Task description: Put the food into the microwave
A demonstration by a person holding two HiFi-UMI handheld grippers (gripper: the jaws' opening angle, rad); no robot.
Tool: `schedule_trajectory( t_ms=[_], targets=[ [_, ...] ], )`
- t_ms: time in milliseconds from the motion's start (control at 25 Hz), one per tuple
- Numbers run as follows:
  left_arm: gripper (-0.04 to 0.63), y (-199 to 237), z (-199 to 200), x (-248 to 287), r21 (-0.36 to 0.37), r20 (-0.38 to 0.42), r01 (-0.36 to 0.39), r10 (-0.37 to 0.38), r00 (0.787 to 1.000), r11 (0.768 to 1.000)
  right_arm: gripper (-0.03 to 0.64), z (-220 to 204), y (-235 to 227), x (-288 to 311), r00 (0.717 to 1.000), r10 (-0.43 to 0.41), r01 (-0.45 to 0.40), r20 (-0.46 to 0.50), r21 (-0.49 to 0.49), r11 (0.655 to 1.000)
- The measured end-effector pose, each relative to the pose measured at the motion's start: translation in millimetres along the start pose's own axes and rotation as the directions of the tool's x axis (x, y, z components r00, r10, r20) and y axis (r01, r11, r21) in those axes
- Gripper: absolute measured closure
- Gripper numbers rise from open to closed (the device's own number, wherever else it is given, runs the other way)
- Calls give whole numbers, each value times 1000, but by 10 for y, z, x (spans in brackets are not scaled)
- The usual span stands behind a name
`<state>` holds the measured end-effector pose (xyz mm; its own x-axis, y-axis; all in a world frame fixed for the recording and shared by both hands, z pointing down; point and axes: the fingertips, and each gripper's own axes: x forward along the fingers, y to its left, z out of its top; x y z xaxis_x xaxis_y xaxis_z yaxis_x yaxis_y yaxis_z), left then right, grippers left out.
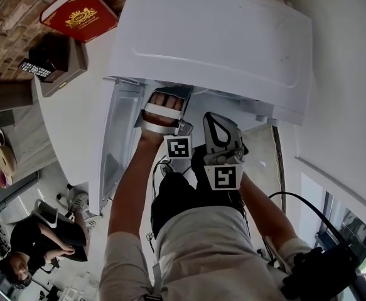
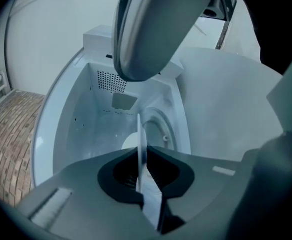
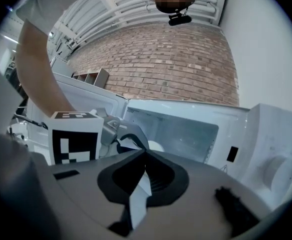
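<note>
Left gripper view first: what is the left gripper (image 2: 139, 153) doing? (Jo)

Its jaws are almost together, pinching a white strip (image 2: 138, 129) seen edge-on; I judge that to be the rim of whatever carries the food, though no food itself shows in any view; it sits at the mouth of the microwave (image 2: 85, 124), with the cavity straight ahead. (Sam)

So the step in hand is the carry-in? (Jo)

I think so; the next move calls for easing forward level, setting down on the cavity floor, then letting go; a pale round patch (image 2: 128, 142) lies on that floor, turntable or dish I cannot tell; a grey rounded part (image 2: 151, 29) looms close overhead and could crowd the way. (Sam)

Right gripper view? (Jo)

The right gripper (image 3: 144, 156) has its jaws pressed together, nothing showing past their tips; it hangs just beside the left one, both facing the open cavity. (Sam)

Head view, then: anything else about? (Jo)

The door (image 1: 117, 149) stands wide at the left, near the left arm; a red book (image 1: 79, 11) and a dark box (image 1: 48, 55) lie well apart on the counter; a seated person (image 1: 35, 249) is off below; none of those blocks the way. (Sam)
</note>
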<state>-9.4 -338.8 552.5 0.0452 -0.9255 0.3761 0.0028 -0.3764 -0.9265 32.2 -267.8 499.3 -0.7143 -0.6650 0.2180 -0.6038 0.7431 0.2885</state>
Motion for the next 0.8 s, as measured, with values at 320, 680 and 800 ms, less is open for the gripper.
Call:
schedule_trajectory(
  t_ms=[320,680,800],
  targets=[
    [555,11,-24,325,28,-9,23,-23,1000,999,607,-115,-68,186,999,43,-43,-20,13,999],
    [563,-56,-149,474,38,-31,59,-58,998,998,607,-161,-59,362,995,85,-83,-51,29,996],
    [567,-109,-138,489,36,-36,91,-90,995,995,607,-186,-58,386,993,96,-94,-68,22,995]
  ],
)
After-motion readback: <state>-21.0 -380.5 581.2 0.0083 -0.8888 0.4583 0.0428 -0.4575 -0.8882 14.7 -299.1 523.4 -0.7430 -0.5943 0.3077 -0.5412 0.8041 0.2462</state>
